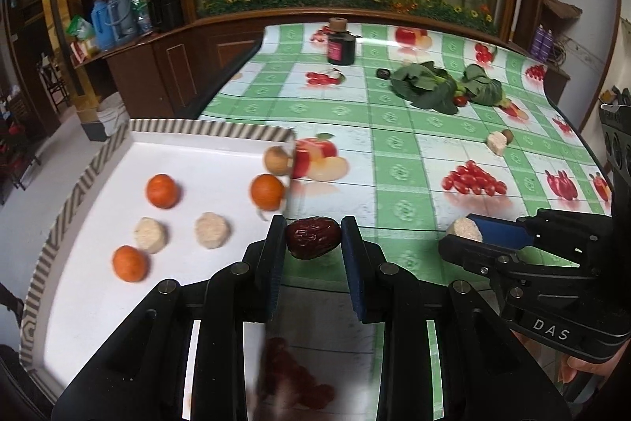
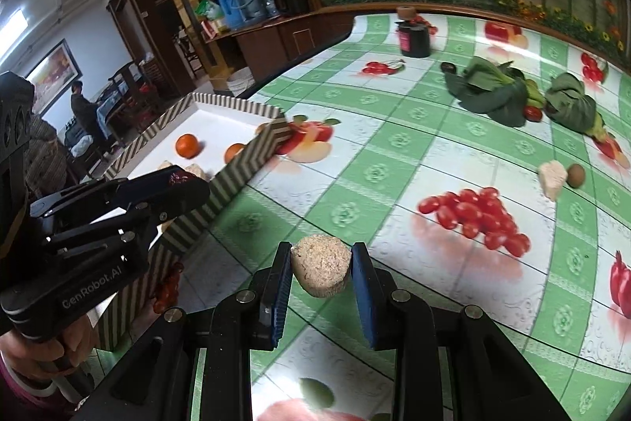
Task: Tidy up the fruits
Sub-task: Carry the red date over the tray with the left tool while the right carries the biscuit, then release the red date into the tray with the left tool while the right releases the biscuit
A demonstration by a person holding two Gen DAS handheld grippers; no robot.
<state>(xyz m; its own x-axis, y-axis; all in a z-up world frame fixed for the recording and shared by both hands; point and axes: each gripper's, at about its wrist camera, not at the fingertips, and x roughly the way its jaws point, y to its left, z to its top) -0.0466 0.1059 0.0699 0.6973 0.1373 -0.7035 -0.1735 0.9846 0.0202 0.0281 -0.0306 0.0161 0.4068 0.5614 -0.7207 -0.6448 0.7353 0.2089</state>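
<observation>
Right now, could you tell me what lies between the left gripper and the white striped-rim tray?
Nothing: in the left wrist view the left gripper, holding a dark red wrinkled date, sits right beside the white striped-rim tray.

Both tools are matte black plastic linkages studded with round silver pivot pins. The left gripper carries blue ribbed pads on its inner faces, as does the right gripper. White lettering marks the side bodies: "GenRobot.AI" on the left one, "DAS" visible on the right. The left hand shows bare skin above a magenta sleeve with a white cuff.
</observation>
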